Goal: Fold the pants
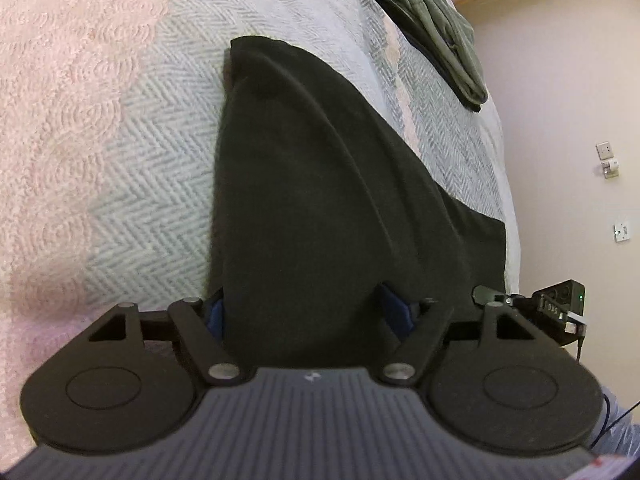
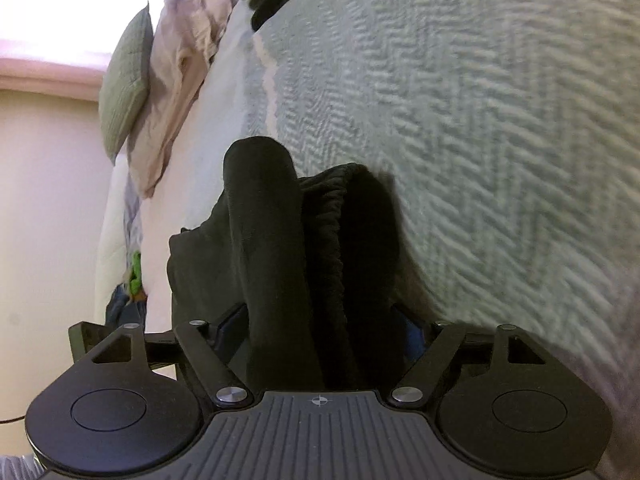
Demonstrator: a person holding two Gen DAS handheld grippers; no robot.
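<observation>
Left wrist: left gripper (image 1: 310, 312) jaws apart, black pants (image 1: 320, 200) between them, lying folded near the bed (image 1: 120, 160) edge; green clothes (image 1: 440, 28) at far corner. Right wrist: right gripper (image 2: 320, 332) spread wide around bunched waistband; pillows (image 2: 160, 80) visible only here. Fold looks mostly done, tidying left.
</observation>
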